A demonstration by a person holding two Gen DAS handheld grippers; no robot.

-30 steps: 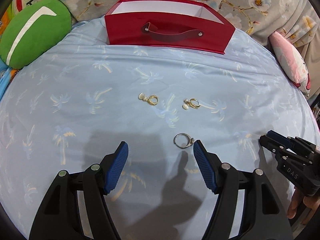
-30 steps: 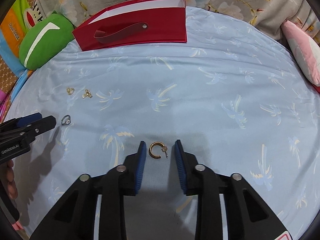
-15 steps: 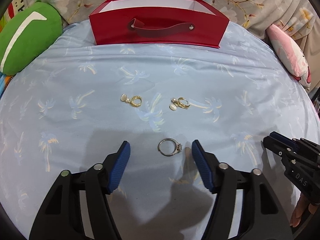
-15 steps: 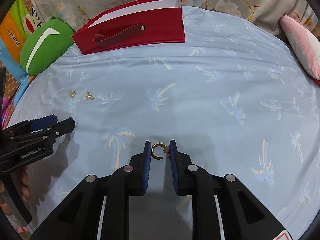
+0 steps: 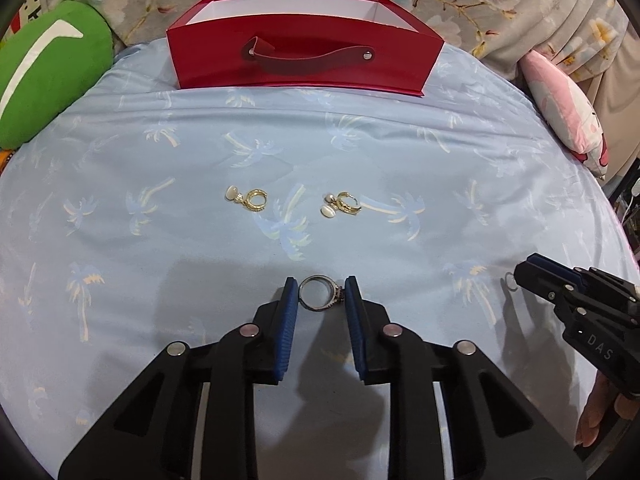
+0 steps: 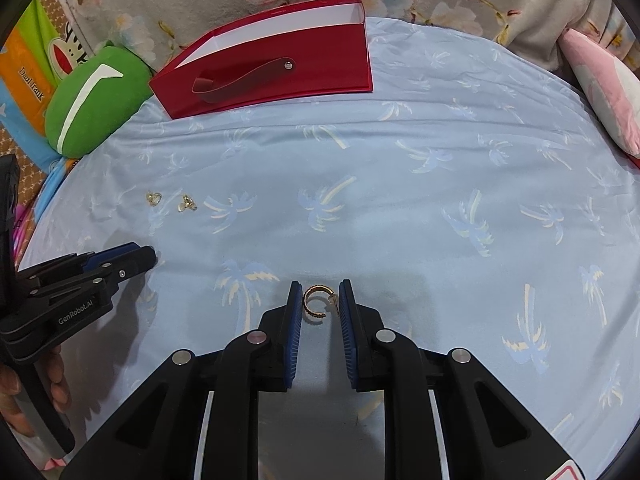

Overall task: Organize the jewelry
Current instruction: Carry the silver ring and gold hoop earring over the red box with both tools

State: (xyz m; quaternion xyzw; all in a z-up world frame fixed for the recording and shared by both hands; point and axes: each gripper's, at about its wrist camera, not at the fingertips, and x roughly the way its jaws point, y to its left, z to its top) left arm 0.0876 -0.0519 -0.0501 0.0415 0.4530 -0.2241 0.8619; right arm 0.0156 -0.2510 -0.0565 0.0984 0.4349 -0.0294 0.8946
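Observation:
A silver ring (image 5: 320, 307) with a small stone lies flat on the pale blue sheet. My left gripper (image 5: 320, 286) has it between its blue pads, and the jaws are closing, with both pads touching the band. A gold hoop earring (image 6: 314, 305) sits between the pads of my right gripper (image 6: 320, 292), which is shut on it. Two gold earrings with pearl drops (image 5: 250, 199) (image 5: 342, 205) lie side by side farther back. In the left wrist view the right gripper (image 5: 520, 276) is at the far right. In the right wrist view the left gripper (image 6: 148, 256) is at the far left.
An open red box (image 5: 304, 60) with a strap handle stands at the back of the bed. Left of it lies a green cushion (image 5: 44, 80), and a pink pillow (image 5: 568, 112) lies at the right edge. A floral blanket runs along the back. A hand (image 6: 56, 376) holds the left gripper.
The left gripper has shifted so that the ring is centred, and its jaws have narrowed from wide apart onto the ring. The right gripper's jaws have drawn in onto the gold hoop.

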